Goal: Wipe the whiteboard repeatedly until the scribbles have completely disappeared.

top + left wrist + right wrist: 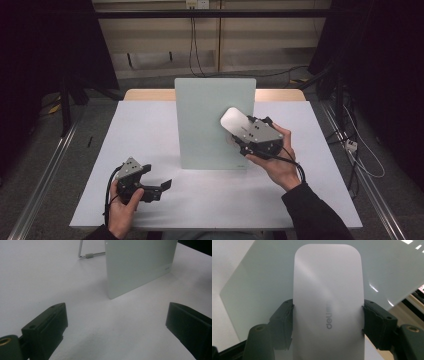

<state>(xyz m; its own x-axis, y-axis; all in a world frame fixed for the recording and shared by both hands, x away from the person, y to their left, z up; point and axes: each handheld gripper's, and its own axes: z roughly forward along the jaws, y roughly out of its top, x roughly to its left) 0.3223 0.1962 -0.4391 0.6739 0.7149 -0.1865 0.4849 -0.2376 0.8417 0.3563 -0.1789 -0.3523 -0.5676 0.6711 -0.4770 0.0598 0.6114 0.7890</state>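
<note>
— Where does the board [212,120] stand from your seat?

— Upright at the middle of the table [150,130], nearer the far edge than the near one, propped from behind by a wire stand [86,253].

— And your right gripper [239,131]?

— In front of the board's right half, above the table, with the eraser [235,120] between its jaws, held against the board's face.

— Your left gripper [161,186]?

— Near the front-left corner, before the board and left of it, well apart from it.

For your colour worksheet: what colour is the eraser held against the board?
White eraser, grey lettering; clearest in the right gripper view.
</note>
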